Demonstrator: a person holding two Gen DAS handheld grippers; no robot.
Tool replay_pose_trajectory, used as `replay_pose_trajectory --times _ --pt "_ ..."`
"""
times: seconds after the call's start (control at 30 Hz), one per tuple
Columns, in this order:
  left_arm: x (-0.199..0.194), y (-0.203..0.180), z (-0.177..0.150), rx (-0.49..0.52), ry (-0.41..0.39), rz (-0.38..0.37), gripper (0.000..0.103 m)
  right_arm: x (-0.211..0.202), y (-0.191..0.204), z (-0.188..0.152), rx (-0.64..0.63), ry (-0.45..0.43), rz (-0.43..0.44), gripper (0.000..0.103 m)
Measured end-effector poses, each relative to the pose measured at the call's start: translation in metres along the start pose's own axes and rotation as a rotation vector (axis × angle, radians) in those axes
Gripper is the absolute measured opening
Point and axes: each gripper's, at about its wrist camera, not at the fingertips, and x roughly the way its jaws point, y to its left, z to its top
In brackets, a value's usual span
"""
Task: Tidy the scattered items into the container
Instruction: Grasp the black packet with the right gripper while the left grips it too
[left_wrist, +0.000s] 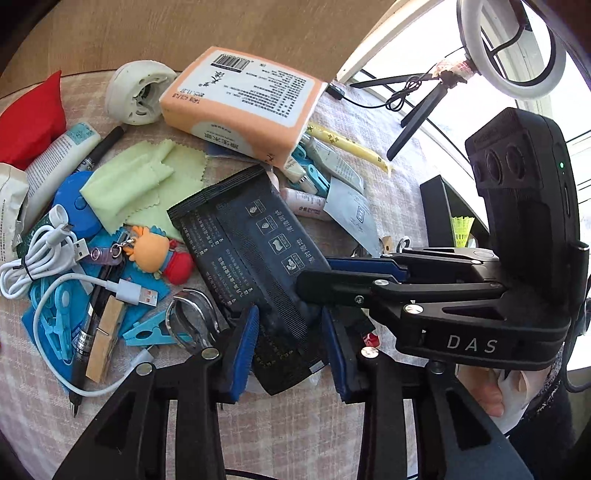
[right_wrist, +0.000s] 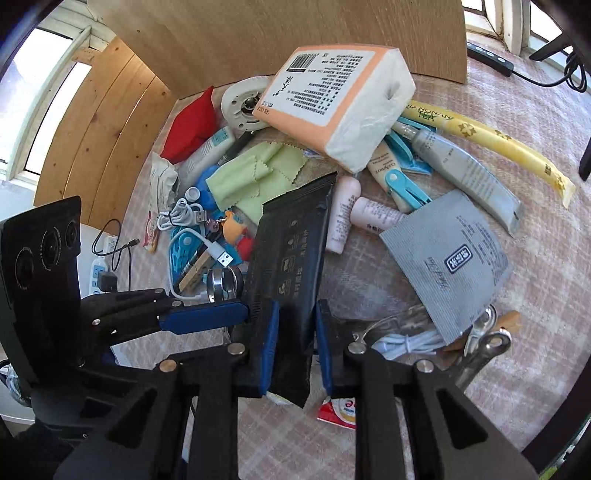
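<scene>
Surface: pink checked cloth, littered with small items.
Tissue pack: orange-edged, at the far side, leaning on the clutter.
Black sachet: flat, dark printed pouch in the middle of the heap, its near end between both pairs of tongs.
Left tongs: blue pads either side of the black sachet's near end; contact unclear, cannot tell if clenched.
Right tongs: pads flanking the same sachet end; grip likewise cannot be told.
Green cloth: folded, left of the sachet.
Grey sachet: flat, right of the black one.
Yellow tea stick: far right.
White cable: coiled, left edge.
Wooden peg: beside a pen.
</scene>
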Motion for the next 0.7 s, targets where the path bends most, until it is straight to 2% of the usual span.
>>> replay_pose_trajectory --times 0.1,0.17,0.3,0.37,0.43,0.5,0.6,0.63,0.7 --pt "0.002 -0.005 -0.005 0.042 0.000 0.048 0.033 0.004 -0.004 -0.010 0.022 0.003 -0.006 0.017" --pt "-0.001 0.001 -0.003 0.019 -0.005 0.057 0.042 0.001 -0.007 -0.012 0.042 -0.011 -0.007 0.015" --pt "-0.010 0.016 0.004 -0.016 -0.035 0.068 0.054 0.001 -0.005 -0.013 0.038 -0.018 -0.027 0.014" --pt "-0.007 0.024 0.009 -0.033 -0.012 0.052 0.059 0.000 -0.006 -0.012 0.038 -0.016 -0.031 0.013" --pt "0.000 0.032 0.011 -0.061 0.025 0.047 0.059 0.000 -0.007 -0.011 0.042 -0.015 -0.034 0.012" --pt "0.011 0.034 0.012 -0.091 0.045 0.012 0.059 0.000 -0.008 -0.010 0.048 -0.013 -0.029 0.012" --pt "0.017 0.032 0.010 -0.103 0.049 -0.019 0.055 0.005 -0.011 -0.009 0.066 0.003 0.010 0.012" --pt "0.017 0.032 0.009 -0.109 0.046 -0.017 0.050 0.006 -0.014 -0.009 0.080 0.001 0.017 0.012" --pt "0.016 0.032 0.009 -0.121 0.040 -0.018 0.048 0.009 -0.015 -0.008 0.106 -0.001 0.042 0.012"
